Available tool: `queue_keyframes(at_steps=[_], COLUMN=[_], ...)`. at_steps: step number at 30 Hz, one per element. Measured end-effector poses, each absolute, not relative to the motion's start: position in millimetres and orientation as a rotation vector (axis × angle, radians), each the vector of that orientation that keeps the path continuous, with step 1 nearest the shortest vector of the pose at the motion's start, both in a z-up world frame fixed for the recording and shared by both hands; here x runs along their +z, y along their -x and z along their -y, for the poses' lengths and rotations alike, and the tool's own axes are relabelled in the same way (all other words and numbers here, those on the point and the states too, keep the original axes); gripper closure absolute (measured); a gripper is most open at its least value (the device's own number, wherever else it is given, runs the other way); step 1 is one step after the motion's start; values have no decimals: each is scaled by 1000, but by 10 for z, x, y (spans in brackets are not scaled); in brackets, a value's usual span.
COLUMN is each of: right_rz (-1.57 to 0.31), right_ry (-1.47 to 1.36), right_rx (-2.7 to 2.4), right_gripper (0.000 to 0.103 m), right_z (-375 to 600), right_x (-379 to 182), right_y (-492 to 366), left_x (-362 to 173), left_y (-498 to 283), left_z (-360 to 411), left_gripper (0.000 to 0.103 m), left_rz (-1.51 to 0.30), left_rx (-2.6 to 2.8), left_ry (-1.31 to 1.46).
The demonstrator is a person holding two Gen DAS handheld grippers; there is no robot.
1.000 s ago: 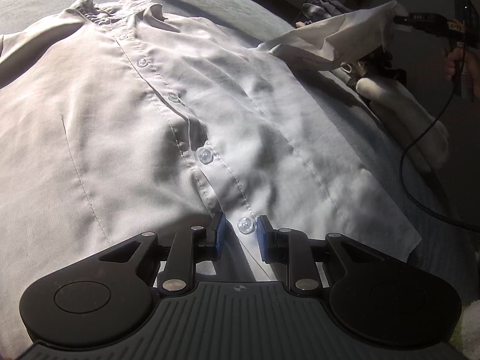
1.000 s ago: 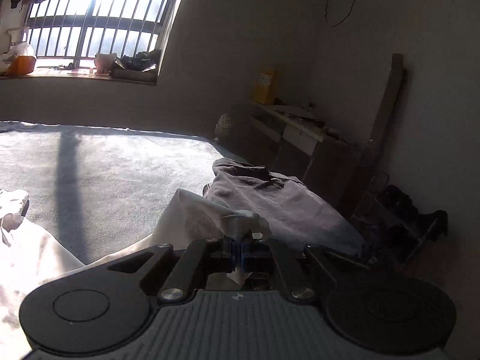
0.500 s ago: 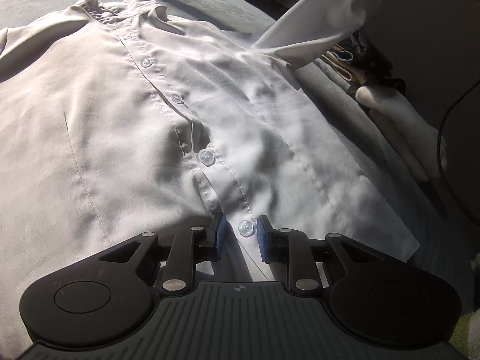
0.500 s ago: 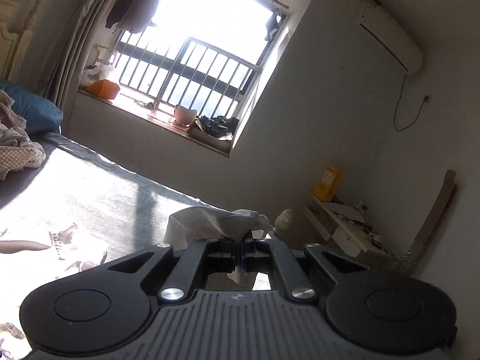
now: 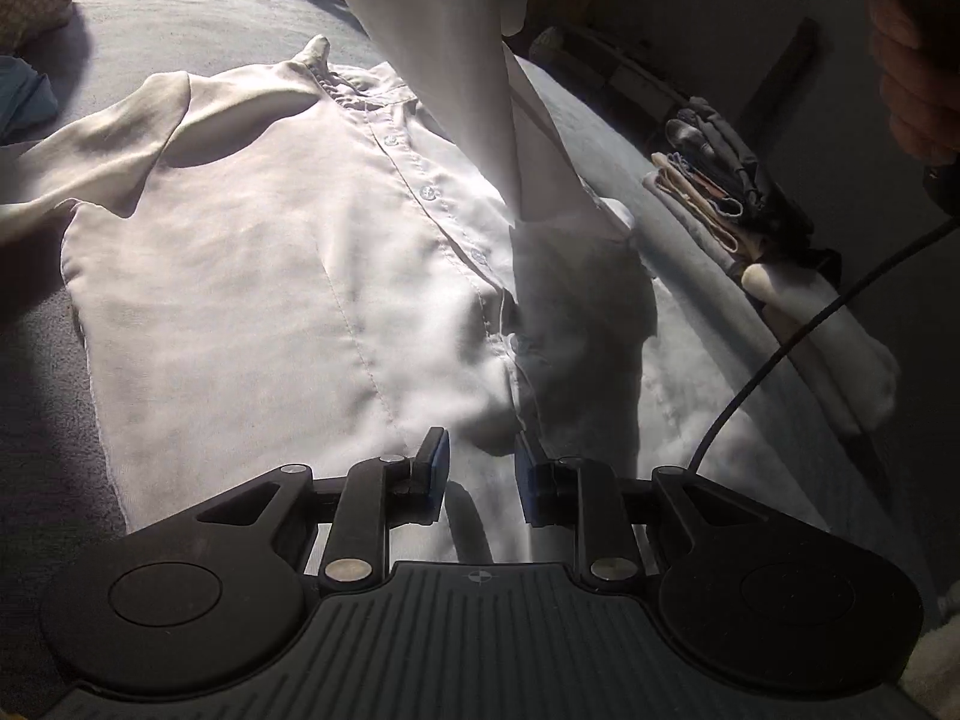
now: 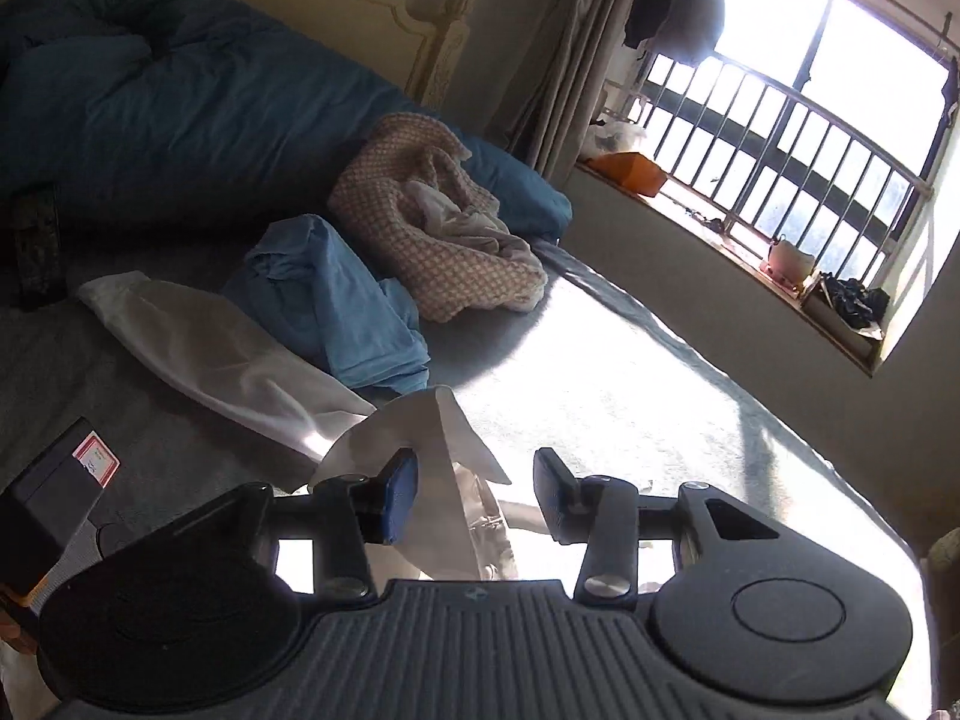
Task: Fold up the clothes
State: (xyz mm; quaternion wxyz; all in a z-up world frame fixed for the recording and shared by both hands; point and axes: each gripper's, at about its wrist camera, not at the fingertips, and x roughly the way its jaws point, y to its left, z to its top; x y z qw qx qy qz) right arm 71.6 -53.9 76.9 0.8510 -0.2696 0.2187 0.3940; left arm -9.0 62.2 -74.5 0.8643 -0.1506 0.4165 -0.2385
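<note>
Spreading across the grey bed (image 5: 180,18), our white shirt (image 5: 270,276) lies buttoned-side up, 1 sleeve (image 5: 444,60) lifted above its collar. Our left gripper (image 5: 479,468) holds narrow over the shirt's hem, pads off it. Our right gripper (image 6: 474,495) is opening, the sleeve's cuff (image 6: 432,456) loose between its jaws.

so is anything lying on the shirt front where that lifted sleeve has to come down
Nothing visible does. The sleeve hangs over the shirt, whose buttoned front lies bare on the bed. The folded pile sits off to the side, clear of it. The right gripper is opening, the cuff between its jaws.
</note>
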Motion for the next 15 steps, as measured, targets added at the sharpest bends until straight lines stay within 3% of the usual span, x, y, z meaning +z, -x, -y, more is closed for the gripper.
queue_keyframes(at_steps=[4, 10, 15], right_rz=[-582, -831, -978], right_ry=[326, -285, -391], right_rx=[875, 712, 602], right_gripper=[53, 51, 51], right_z=[694, 1670, 1930], right_x=[668, 481, 28], right_y=[-784, -1238, -1322], left_x=[-778, -703, -515], left_y=[232, 280, 169], left_z=[-874, -1167, -1435], left_gripper=[79, 77, 69], left_rz=[-883, -839, -726], left_rx=[-436, -358, -230], left_ry=[351, 408, 414])
